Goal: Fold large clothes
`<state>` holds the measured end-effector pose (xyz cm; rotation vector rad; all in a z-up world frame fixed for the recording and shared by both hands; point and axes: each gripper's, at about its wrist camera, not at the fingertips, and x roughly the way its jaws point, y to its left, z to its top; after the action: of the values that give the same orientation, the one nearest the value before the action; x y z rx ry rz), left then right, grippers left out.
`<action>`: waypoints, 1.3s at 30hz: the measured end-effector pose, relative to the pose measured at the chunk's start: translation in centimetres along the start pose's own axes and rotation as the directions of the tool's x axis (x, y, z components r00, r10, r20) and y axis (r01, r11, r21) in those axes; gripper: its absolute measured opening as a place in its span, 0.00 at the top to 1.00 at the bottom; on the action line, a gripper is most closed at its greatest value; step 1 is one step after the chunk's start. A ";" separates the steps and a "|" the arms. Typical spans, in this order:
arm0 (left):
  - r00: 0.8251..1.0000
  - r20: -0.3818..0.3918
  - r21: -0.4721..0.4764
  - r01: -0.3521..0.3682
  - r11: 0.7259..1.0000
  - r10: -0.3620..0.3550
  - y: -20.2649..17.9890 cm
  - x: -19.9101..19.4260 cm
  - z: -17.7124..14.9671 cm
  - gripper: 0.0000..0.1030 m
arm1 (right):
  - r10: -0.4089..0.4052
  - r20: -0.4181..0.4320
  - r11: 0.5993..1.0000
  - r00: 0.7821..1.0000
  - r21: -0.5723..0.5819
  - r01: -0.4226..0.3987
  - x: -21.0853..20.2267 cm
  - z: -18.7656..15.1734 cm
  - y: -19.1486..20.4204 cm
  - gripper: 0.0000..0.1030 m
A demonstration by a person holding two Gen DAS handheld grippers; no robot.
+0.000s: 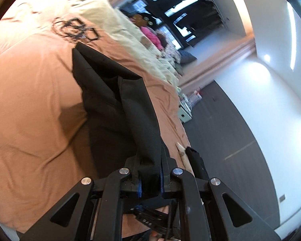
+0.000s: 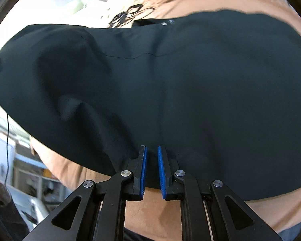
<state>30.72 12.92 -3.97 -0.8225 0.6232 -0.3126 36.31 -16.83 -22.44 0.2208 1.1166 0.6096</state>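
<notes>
A large black garment (image 1: 114, 104) lies on a bed with a salmon-pink cover (image 1: 30, 100). My left gripper (image 1: 150, 168) is shut on a fold of the black garment and holds that part lifted, so the cloth hangs in a ridge back towards the bed. In the right wrist view the same garment (image 2: 190, 90) spreads wide and mostly flat across the pink cover (image 2: 154, 210). My right gripper (image 2: 151, 160) is shut on the garment's near hem, its blue pads (image 2: 143, 170) a narrow gap apart with black cloth between them.
A cream blanket (image 1: 114, 20) and a black line pattern (image 1: 74, 28) lie at the head of the bed. The bed edge runs beside dark floor (image 1: 220, 132) and a white wall. Shelving and a cable (image 2: 8, 140) show at the left of the right wrist view.
</notes>
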 end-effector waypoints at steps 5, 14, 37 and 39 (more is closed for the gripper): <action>0.999 -0.032 0.076 0.026 0.997 -0.024 -4.6 2.0 0.1 0.87 | 0.061 0.024 0.998 0.998 0.008 -0.061 -2.8 0.1 -0.9 0.80; 0.990 -0.140 0.160 0.035 0.986 -0.012 -10.5 9.0 -1.3 0.87 | 0.064 0.155 0.996 0.986 0.058 -0.074 -10.7 -1.7 -6.2 0.66; 0.851 -0.474 0.327 -0.069 0.942 0.227 -16.2 30.2 -11.1 0.75 | -0.031 0.277 0.936 0.960 0.344 -0.068 -20.7 -7.1 -21.7 0.56; 0.840 -0.501 0.314 -0.050 0.948 0.210 -16.0 29.6 -12.3 0.61 | -0.017 0.283 0.933 0.959 0.349 -0.086 -20.6 -7.1 -21.8 0.38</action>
<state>45.73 -19.11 -9.77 -0.3967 1.1207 -0.5002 31.41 -47.09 -19.66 0.6269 0.9394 0.3847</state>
